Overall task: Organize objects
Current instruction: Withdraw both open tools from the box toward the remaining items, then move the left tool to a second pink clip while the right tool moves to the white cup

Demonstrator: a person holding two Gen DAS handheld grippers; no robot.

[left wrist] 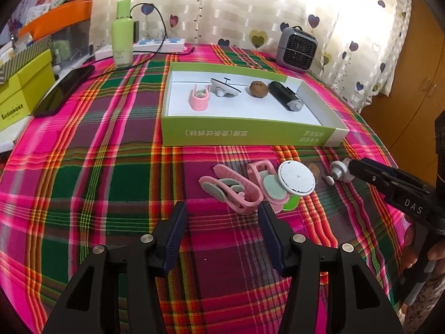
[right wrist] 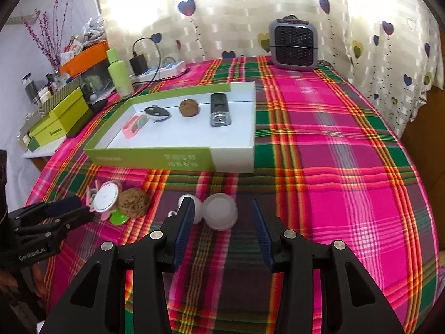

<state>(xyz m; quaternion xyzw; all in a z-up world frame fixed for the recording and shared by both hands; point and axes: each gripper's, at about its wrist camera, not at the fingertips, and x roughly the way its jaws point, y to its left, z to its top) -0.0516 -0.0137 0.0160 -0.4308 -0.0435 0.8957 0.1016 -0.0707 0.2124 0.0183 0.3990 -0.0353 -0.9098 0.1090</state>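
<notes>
Plaid tablecloth (left wrist: 111,167), pink and green. At the far left, a green bottle (left wrist: 121,34) stands by a power strip (left wrist: 160,45).

Left gripper (left wrist: 222,222) — jaws spread, holding nothing — hovers just short of two pink clips (left wrist: 230,189) with grey-green pads, lying tangled together. Touching them on the right: a white disc (left wrist: 297,178) on a green base, then a walnut (right wrist: 133,202) (half hidden in the left view).

Behind the clips, a green-and-white box (left wrist: 244,136), open, holds a pink clip (left wrist: 198,98), a white-and-black gadget (left wrist: 224,86), a second walnut (left wrist: 259,89) and a black case (left wrist: 284,95), in a row.

Right gripper (right wrist: 221,217), jaws spread, straddles a frosted white ball (right wrist: 221,213); a smaller one touches the left finger.

Far right, a grey heater (right wrist: 292,45).
</notes>
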